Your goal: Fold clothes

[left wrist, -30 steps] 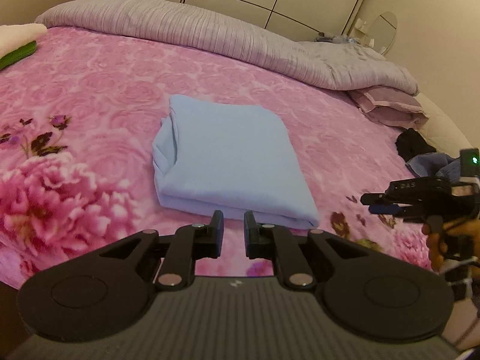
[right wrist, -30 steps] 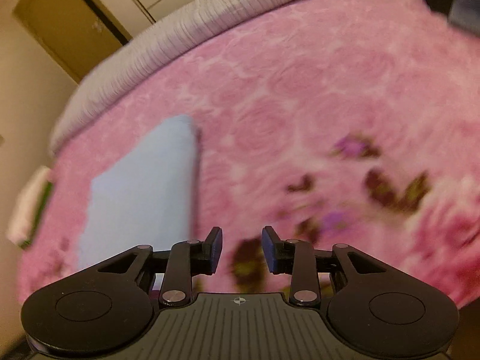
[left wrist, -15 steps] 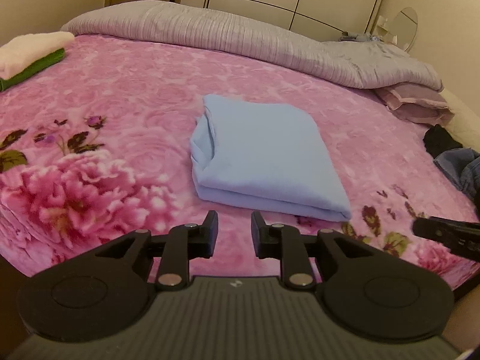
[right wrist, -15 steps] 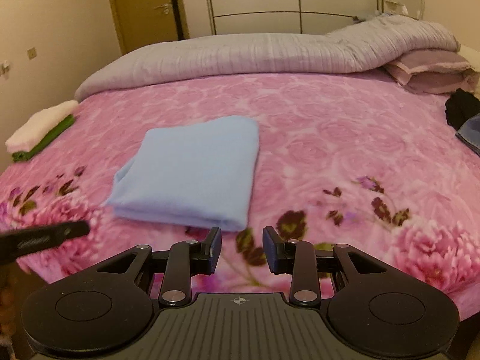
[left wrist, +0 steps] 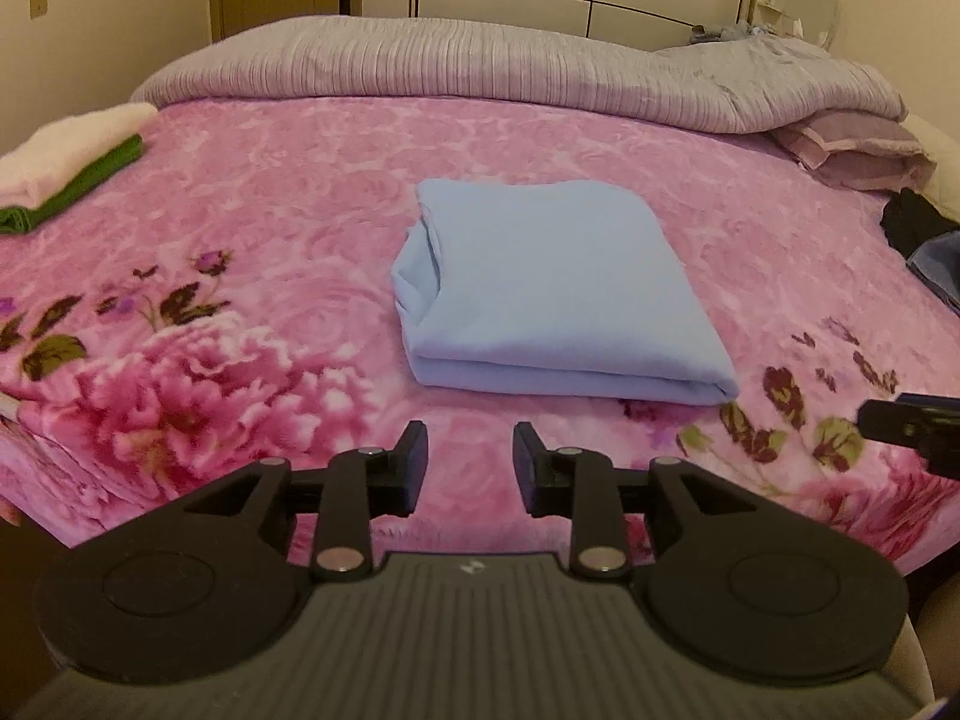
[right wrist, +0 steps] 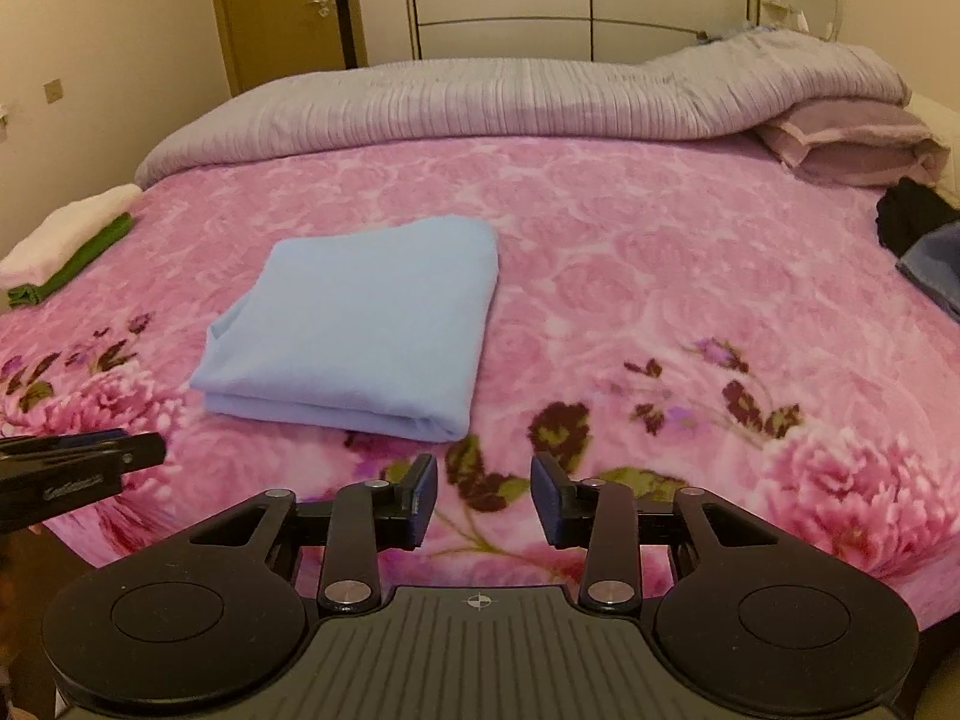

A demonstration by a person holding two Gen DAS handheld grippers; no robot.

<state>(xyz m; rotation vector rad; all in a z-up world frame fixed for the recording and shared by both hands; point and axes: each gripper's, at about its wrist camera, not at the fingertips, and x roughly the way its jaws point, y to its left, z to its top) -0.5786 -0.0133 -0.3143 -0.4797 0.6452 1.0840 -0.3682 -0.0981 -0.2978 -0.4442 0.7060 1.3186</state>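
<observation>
A light blue folded cloth [left wrist: 552,294] lies flat on the pink floral blanket [left wrist: 288,180], near the bed's front edge, its thick folded edge facing the cameras. In the left wrist view the left gripper [left wrist: 470,462] sits at 6 o'clock, just short of the cloth, jaws parted with blanket showing between them and nothing held. In the right wrist view the right gripper [right wrist: 485,495] also sits at 6 o'clock, jaws likewise parted and empty, with the cloth at about 11 o'clock from it. A grey quilt [left wrist: 480,78] is bunched along the far side at 12 o'clock. A pink-and-green stack [left wrist: 66,171] rests at 9 o'clock, and dark clothes [left wrist: 921,240] lie at 3 o'clock beside a mauve pillow [left wrist: 858,147].
</observation>
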